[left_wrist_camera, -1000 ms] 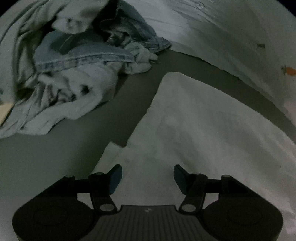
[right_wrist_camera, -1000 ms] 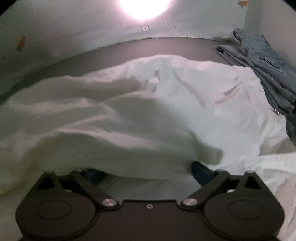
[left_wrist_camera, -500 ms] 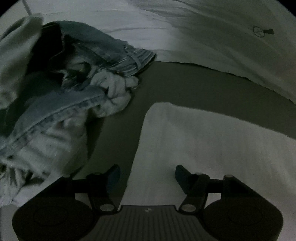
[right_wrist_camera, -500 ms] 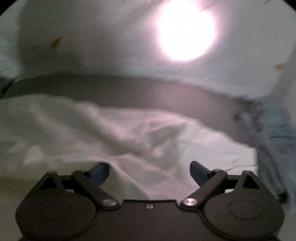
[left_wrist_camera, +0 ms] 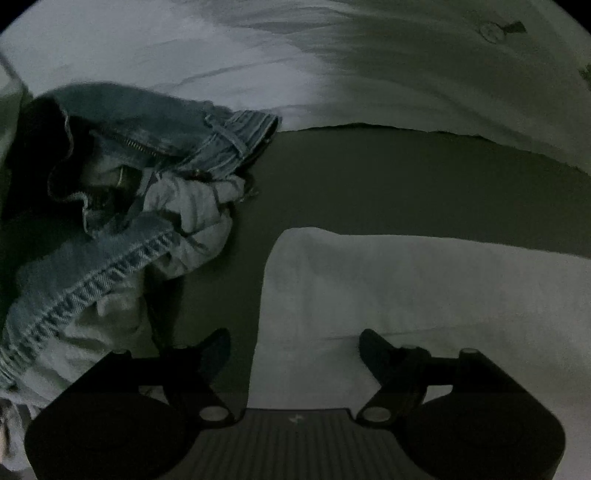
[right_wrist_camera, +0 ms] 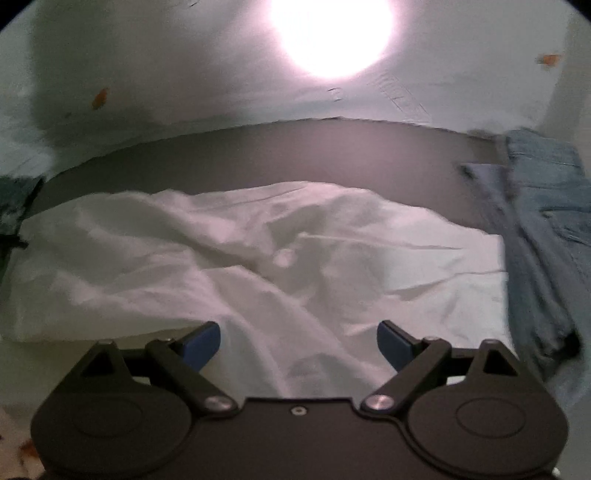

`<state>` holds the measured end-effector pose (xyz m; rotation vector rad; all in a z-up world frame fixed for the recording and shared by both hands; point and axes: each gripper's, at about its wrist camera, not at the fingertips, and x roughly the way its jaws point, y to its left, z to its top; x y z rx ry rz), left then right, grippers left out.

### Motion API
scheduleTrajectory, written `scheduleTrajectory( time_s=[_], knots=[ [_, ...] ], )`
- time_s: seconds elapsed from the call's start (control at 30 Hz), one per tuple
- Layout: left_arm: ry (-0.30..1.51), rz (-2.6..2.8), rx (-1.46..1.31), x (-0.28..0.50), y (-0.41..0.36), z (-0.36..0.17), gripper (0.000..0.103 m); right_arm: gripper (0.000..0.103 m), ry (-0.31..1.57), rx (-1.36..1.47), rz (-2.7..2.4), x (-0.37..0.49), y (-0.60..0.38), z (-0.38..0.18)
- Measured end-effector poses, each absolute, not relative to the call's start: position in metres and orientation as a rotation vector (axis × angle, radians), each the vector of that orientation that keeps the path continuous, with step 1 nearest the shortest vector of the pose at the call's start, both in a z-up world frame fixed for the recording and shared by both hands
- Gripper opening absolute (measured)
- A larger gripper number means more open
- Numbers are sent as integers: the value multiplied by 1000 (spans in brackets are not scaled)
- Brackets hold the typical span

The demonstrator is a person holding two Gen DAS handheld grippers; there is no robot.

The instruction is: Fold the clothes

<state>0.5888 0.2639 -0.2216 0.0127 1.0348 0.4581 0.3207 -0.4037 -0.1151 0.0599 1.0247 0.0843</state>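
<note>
A white garment [right_wrist_camera: 280,254] lies rumpled across the dark grey surface in the right wrist view. Its smooth left end shows in the left wrist view [left_wrist_camera: 424,295]. My right gripper [right_wrist_camera: 298,341] is open and empty just above the garment's near side. My left gripper [left_wrist_camera: 295,350] is open and empty over the garment's left edge. The left view is dim.
A heap of blue denim and pale clothes [left_wrist_camera: 129,206] lies left of the white garment. Folded jeans [right_wrist_camera: 546,236] lie at its right end. The dark surface [left_wrist_camera: 388,184] ends at a pale sheet [right_wrist_camera: 184,74] behind. A bright light [right_wrist_camera: 330,33] glares above.
The right gripper let the white cloth drop off its jaws and pulled back; the cloth now lies flatter. The left gripper moved left and forward, nearer the denim heap.
</note>
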Motion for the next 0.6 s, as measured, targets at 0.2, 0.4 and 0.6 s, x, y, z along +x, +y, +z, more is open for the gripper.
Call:
scheduleTrajectory(
  time_s=[0.2, 0.4, 0.6],
  knots=[
    [1031, 399, -131, 591, 274, -222, 78, 94, 911, 119, -147, 332, -447, -112],
    [1014, 437, -69, 603, 275, -224, 82, 94, 840, 139, -355, 385, -485, -157],
    [987, 435, -192, 612, 298, -227, 66, 91, 900, 148, -398, 429, -520, -196]
  ],
)
